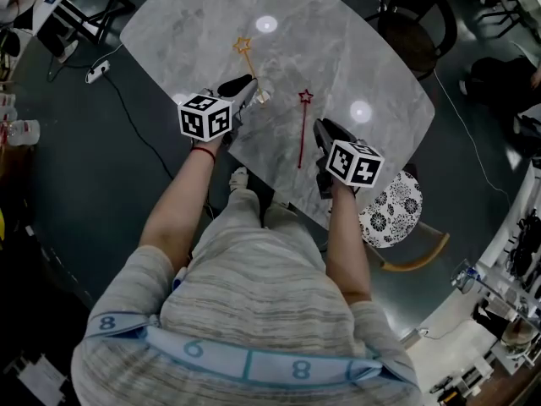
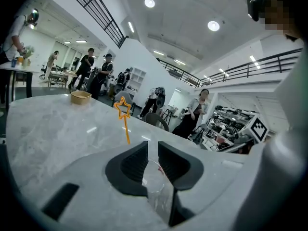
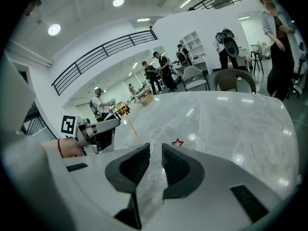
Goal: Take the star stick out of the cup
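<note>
Left tool pinches the clear cup. The orange star stick juts toward 11 o'clock. The right tool, slightly apart and empty, waits at 4 o'clock.

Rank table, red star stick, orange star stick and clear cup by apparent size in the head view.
1. table
2. red star stick
3. orange star stick, farther off, so unsure
4. clear cup, only partly visible

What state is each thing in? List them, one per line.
left gripper, shut on the clear cup
right gripper, slightly open, empty
clear cup, held between left gripper's jaws
orange star stick, standing tilted, foot hidden by left gripper
red star stick, lying flat on table
</note>
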`<state>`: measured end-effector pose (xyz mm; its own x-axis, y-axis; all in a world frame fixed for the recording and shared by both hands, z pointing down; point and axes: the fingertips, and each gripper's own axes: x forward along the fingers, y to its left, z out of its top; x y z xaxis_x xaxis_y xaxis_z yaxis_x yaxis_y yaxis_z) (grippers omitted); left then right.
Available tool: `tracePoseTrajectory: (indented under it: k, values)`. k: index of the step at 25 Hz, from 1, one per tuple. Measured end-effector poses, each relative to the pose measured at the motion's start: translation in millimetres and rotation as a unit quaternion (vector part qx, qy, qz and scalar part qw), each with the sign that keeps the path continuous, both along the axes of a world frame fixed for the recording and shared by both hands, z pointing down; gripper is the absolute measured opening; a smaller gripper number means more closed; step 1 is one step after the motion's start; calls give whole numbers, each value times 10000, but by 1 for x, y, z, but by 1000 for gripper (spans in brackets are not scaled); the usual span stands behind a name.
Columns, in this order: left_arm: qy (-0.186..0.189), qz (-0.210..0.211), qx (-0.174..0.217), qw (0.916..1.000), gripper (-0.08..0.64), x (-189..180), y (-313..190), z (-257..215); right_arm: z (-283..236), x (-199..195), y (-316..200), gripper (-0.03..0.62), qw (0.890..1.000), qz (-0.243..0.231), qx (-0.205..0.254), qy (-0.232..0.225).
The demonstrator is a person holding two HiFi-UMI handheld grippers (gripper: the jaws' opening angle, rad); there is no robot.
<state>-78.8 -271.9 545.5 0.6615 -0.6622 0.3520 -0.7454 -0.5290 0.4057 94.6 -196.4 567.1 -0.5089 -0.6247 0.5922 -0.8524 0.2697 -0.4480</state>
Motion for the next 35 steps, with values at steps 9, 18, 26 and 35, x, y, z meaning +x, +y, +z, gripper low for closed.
tracePoseTrajectory:
  k: [9, 18, 26, 35]
  values:
    - [-469, -134, -240, 9985, 138, -8, -20, 17, -4, 5, 5, 54, 10000, -12, 14, 36]
    - [-705, -171, -440, 9964, 144, -11, -31, 31, -5, 14, 6, 54, 9999, 128, 9, 31]
    - [-747, -153, -543, 9956, 144, -6, -42, 37, -3, 21, 4, 54, 9998, 207, -2, 47]
    - [-934, -201, -605, 9936, 139, -7, -47, 42, -4, 26, 3, 54, 9996, 262, 1, 63]
